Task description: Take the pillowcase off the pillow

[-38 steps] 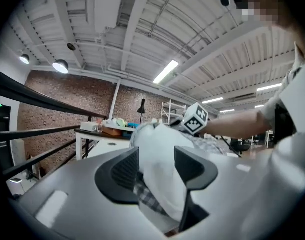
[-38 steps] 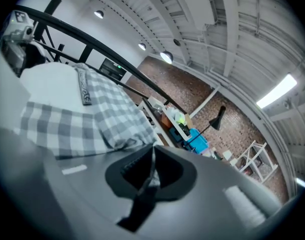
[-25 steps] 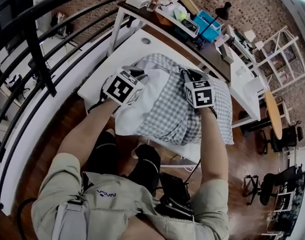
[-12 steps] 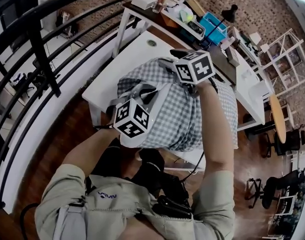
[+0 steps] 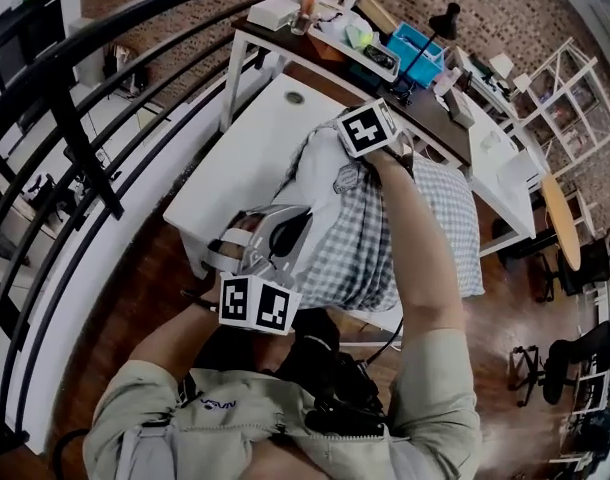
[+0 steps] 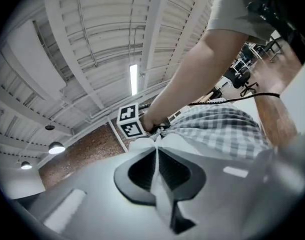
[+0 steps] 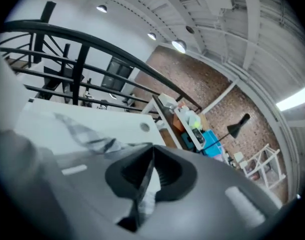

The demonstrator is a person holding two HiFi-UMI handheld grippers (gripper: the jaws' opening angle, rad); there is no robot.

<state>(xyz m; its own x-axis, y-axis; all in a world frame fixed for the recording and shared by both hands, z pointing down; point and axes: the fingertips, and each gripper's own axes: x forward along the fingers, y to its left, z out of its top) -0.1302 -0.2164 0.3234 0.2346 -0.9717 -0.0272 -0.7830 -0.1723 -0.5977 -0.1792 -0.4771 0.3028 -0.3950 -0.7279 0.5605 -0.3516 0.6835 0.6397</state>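
Observation:
A white pillow (image 5: 325, 183) lies on the white table (image 5: 240, 158), partly inside a grey checked pillowcase (image 5: 370, 243). My left gripper (image 5: 285, 223) is at the pillow's near left end, by the table's front edge. In the left gripper view this gripper (image 6: 156, 156) is shut on a fold of white pillow cloth (image 6: 142, 143). That cloth runs straight on to the other hand. My right gripper (image 5: 353, 160) is at the pillow's far end. In the right gripper view it (image 7: 146, 176) is shut on a pinch of checked cloth (image 7: 87, 134), on which its jaws have just closed.
A black railing (image 5: 75, 98) curves along the left. Behind the table stands a cluttered desk (image 5: 315, 28) with a blue bin (image 5: 417, 53) and a black lamp (image 5: 443, 20). Office chairs (image 5: 570, 353) stand on the wooden floor at right.
My left gripper has drawn back towards me to the table's front edge and rolled over. My right gripper has gone to the pillow's far end. More white pillow shows.

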